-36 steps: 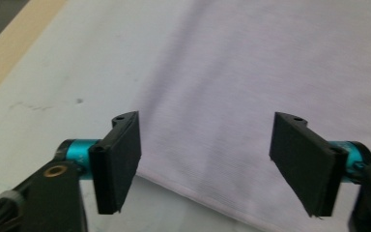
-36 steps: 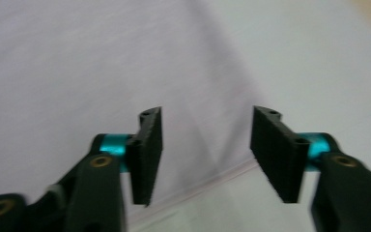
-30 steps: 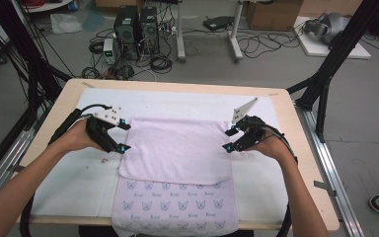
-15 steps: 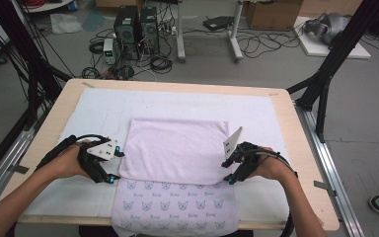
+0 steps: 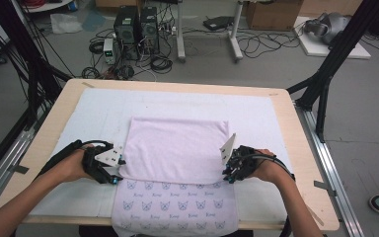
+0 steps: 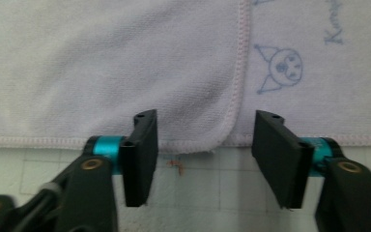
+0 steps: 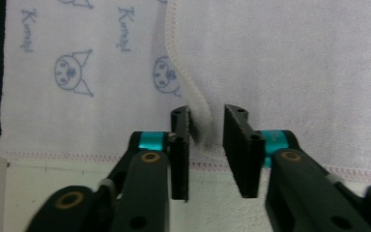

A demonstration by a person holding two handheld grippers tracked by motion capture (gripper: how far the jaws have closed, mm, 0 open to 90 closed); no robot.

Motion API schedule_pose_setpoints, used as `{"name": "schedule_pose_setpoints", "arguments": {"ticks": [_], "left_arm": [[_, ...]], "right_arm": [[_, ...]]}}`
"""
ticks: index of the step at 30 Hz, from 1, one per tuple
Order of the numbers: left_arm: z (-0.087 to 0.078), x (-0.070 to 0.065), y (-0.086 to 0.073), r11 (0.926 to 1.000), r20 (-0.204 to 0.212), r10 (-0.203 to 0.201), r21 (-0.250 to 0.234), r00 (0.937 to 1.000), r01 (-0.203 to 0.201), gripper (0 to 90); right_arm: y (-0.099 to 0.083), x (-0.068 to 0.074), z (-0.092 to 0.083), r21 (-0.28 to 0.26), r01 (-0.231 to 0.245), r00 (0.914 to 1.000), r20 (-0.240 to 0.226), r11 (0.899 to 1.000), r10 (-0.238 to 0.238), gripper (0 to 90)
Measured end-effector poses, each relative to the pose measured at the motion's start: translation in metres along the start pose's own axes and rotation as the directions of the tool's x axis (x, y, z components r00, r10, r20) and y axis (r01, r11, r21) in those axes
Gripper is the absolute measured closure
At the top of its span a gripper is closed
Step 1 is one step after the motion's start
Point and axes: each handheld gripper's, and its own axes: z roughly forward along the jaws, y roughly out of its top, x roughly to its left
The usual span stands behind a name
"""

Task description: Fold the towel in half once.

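High view: towel (image 5: 177, 153) half-folded on table (image 5: 296, 148), folded edge at both grippers. Left gripper (image 6: 205, 150) fingers closing, still clear of corner; right gripper (image 7: 206, 145) fingers closing around hem, not yet pinched.

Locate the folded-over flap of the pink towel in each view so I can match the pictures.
High view: the folded flap lies mid-table, between the left gripper and the right gripper.
Left gripper view: its rounded corner sits between the jaws.
Right gripper view: its corner lies in the narrow gap between the jaws.
Shared landmark: the printed cartoon faces on the layer beneath, at and.
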Motion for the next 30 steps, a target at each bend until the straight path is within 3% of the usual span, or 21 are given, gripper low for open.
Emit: {"name": "schedule_pose_setpoints", "arguments": {"ticks": [5, 18, 22, 26, 30], "left_arm": [[0.001, -0.001, 0.002, 0.9999, -0.004, 0.009, 0.011, 1.0, -0.009, 55.1], [0.001, -0.001, 0.009, 0.9992, 0.015, -0.004, 0.041, 0.9999, 0.003, 86.8], [0.0, 0.001, 0.011, 0.9991, 0.025, -0.016, 0.039, 0.9995, 0.015, 88.2], [-0.01, 0.004, 0.013, 0.9983, 0.057, -0.059, 0.007, 0.9967, 0.059, 88.6], [-0.024, 0.006, 0.016, 0.9949, 0.082, -0.089, -0.042, 0.9927, 0.092, 88.7]], "right_arm": [[0.0, -0.003, -0.001, -0.018, -0.012, 0.9997, -0.022, 1.0, 0.011, 85.8], [-0.002, -0.005, -0.003, -0.042, -0.028, 0.9994, -0.024, 0.999, 0.027, 87.3], [-0.002, -0.005, -0.004, -0.046, -0.023, 0.9995, -0.021, 0.999, 0.022, 88.1], [-0.005, -0.005, -0.008, -0.068, -0.022, 0.9994, -0.03, 0.997, 0.02, 88.2], [-0.01, -0.003, -0.018, -0.141, -0.003, 0.9995, -0.03, 0.99, -0.001, 88.2]]}}
